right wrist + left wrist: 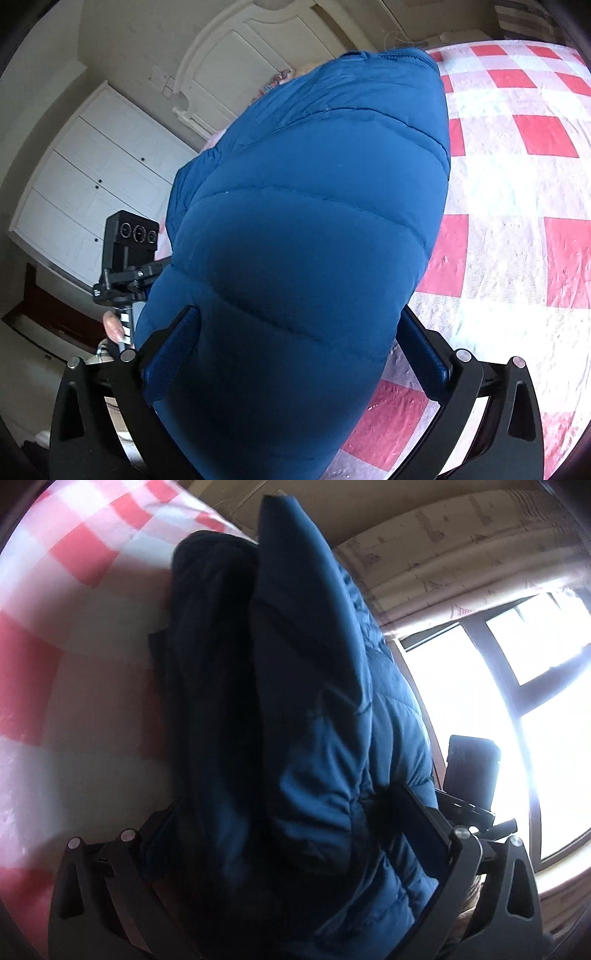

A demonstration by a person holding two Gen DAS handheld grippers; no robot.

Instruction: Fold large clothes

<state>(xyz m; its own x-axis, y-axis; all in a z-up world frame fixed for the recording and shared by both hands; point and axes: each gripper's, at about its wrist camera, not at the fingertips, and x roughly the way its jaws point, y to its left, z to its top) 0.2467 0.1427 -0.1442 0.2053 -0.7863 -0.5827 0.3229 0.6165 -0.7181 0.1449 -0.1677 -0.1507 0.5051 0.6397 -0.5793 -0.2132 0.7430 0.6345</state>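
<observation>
I count one blue puffer jacket (303, 236), lifted above the red-checked bedspread (517, 192). My left gripper (291, 834) and right gripper (295, 350), jaws wide, each clamp a thick bunch of it. No containers visible.

A red and white checked bedspread (517, 192) covers the bed. A big window (491, 709) with a dark frame glows very bright, with a pale curtain (443, 554) above it. White wardrobe doors (99, 173) stand by a cream wall (48, 74).
</observation>
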